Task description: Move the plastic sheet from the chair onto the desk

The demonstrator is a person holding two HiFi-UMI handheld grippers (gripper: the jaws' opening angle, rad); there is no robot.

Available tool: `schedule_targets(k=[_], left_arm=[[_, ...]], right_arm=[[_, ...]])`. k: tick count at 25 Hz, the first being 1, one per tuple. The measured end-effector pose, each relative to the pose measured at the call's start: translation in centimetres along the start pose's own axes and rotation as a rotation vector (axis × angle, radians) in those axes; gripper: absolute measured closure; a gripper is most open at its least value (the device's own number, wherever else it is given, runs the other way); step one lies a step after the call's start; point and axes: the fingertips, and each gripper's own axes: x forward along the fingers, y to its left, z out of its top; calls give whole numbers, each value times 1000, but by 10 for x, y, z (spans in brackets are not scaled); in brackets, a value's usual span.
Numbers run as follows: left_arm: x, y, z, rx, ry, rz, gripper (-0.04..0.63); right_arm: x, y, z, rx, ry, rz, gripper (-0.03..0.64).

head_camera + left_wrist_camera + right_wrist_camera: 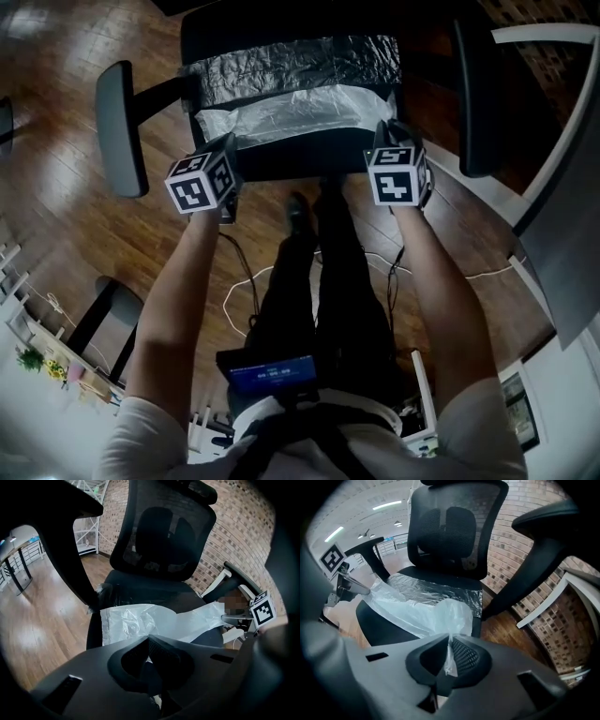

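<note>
L gripper & R gripper: jaws shut on plastic sheet front corners. Chair armrests flank at 9 & 3 o'clock, white table at 2, bare floor at 8.

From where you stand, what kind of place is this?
Probably an office or studio room: a black mesh-backed office chair, a glossy wooden floor and a brick wall.
</note>
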Motion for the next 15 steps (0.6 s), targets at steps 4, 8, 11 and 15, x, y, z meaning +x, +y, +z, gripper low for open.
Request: schedule_targets(k=[4,8,11,15], left_arm=[[-20,0,2,-1,-15,-5,595],[-43,0,2,-15,-22,-1,595],[-61,-3,7,-18,-31,-2,595],[-84,-13,10,-18,-39,-16,595]], right_arm=[[-19,7,2,17,-14,-6,609],[-42,9,0,25,-16,-16,609],[-57,9,2,38,-19,-17,609],[-80,15,4,47,-25,-14,609]])
